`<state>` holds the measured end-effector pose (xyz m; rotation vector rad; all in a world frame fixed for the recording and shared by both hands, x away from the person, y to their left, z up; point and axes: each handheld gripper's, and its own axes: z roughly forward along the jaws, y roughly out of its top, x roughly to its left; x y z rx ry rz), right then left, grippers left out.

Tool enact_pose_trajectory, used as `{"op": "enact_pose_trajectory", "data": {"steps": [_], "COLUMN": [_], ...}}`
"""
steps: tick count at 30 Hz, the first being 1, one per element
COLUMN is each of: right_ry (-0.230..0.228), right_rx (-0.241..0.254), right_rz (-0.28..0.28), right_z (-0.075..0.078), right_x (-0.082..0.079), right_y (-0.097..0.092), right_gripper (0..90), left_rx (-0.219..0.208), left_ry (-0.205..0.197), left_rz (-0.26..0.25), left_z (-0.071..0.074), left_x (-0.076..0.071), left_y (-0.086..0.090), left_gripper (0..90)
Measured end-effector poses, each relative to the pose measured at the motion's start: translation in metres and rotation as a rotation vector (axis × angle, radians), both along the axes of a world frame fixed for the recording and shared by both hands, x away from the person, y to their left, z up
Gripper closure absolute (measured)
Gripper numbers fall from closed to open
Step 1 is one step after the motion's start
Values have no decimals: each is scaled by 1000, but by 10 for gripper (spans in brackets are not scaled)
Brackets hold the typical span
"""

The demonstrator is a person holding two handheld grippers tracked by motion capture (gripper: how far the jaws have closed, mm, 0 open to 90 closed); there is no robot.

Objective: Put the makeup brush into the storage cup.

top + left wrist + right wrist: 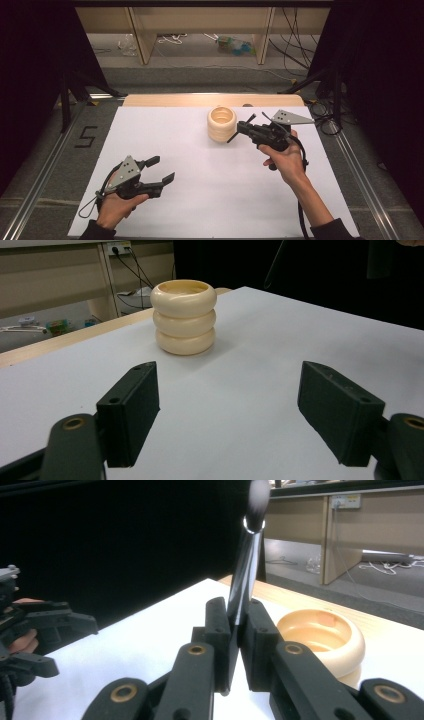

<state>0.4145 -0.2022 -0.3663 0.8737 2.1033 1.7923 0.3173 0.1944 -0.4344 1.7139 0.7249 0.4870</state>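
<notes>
- The desk (210,180) has a smooth, matte white top, with a strip of pale wood showing along its far edge.
- A cream holder (221,123) stands upright near the far edge, shaped like three rounded rings stacked into a ribbed, hollow cup with an open mouth; its surface looks smooth and slightly glossy.
- The right claw (245,127), black and blocky with brass-coloured pivot pins, is closed on a slim brush (243,580). In the right gripper view the brush has a shiny, dark metallic handle that rises from between the jaws to a soft, blurred dark tuft at the top.
- In the high view the brush (241,128) lies slanted, held just beside the holder's right side; whether it touches the holder cannot be told.
- The left claw (161,169) is near the front left of the desk, well apart from the holder, its flat rectangular black jaws spread wide and holding nothing.
- A grey three-cornered plate sits on top of each claw, and a hand grips each from the person's side.
</notes>
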Motion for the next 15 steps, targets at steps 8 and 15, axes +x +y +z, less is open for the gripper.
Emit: {"op": "enact_pose_trajectory", "data": {"steps": [8,15], "right_ry": [-3,28], "right_rx": [-17,-30], "right_rz": [-26,-32], "right_z": [-2,0], "right_x": [12,18], "right_y": [-1,-2], "right_gripper": [837,837], "left_rx": [8,19], "left_ry": [-9,-5], "left_rz": [-11,-6], "left_z": [-1,-1], "left_x": [0,-1], "left_y": [-2,-2], "left_gripper": [247,246]}}
